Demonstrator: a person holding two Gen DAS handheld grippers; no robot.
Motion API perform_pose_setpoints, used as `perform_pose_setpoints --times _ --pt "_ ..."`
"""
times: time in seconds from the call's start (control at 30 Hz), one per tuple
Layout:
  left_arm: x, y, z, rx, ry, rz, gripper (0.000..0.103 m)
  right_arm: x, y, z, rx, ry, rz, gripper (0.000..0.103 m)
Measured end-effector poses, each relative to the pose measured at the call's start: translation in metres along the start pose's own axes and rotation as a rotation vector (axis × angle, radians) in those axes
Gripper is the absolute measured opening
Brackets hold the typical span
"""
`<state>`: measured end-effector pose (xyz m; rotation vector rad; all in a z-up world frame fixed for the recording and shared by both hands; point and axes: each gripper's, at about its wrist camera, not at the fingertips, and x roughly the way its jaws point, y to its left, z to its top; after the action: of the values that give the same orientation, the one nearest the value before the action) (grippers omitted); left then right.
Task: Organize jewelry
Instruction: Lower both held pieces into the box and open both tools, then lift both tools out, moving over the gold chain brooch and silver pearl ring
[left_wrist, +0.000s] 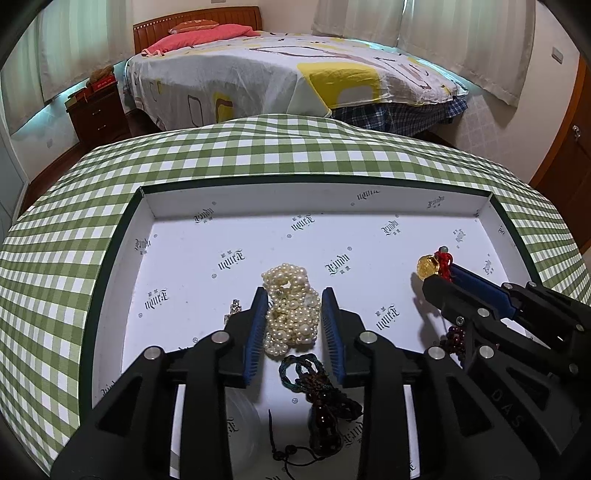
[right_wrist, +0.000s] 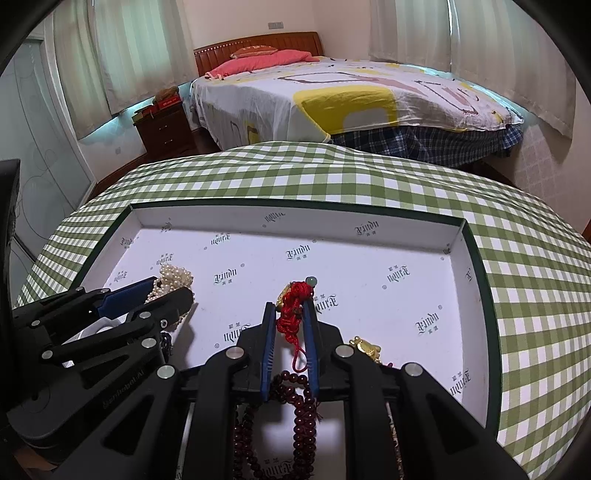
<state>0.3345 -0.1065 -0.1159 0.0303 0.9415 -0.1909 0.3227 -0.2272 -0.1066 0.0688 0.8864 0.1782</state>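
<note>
Pearl heap (left_wrist: 291, 310) lies between fingers of left gripper (left_wrist: 293, 301), long axis running away along them; jaws spread, pads beside pearls, apparently not pressing. Right gripper (right_wrist: 291, 314) pinches red knotted cord (right_wrist: 290, 317) with gold charm (left_wrist: 428, 265), dark red bead string (right_wrist: 303, 398) hanging under. All inside white-lined box (left_wrist: 177, 206) on green checked cloth (left_wrist: 258, 147). Left gripper nearer pearls. Dark cord bundle (left_wrist: 317, 391) and gold piece (right_wrist: 365, 349) also in box.

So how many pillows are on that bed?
2 that I can see. A pink pillow lies at the head of the bed, and a smaller reddish cushion sits behind it against the wooden headboard. More could be hidden under the bedspread.
</note>
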Motion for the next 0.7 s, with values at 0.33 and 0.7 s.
perform_pose_setpoints --times 0.33,0.7 --pt "-0.0043 0.0001 -0.0011 -0.001 -0.005 -0.005 0.044 0.0 -0.0014 -0.0002 0.003 -0.001 0.001 0.017" --pt "-0.0102 0.0044 -0.0018 -0.029 -0.019 -0.017 0.057 -0.0069 -0.0053 -0.0013 0.017 -0.026 0.001 0.027"
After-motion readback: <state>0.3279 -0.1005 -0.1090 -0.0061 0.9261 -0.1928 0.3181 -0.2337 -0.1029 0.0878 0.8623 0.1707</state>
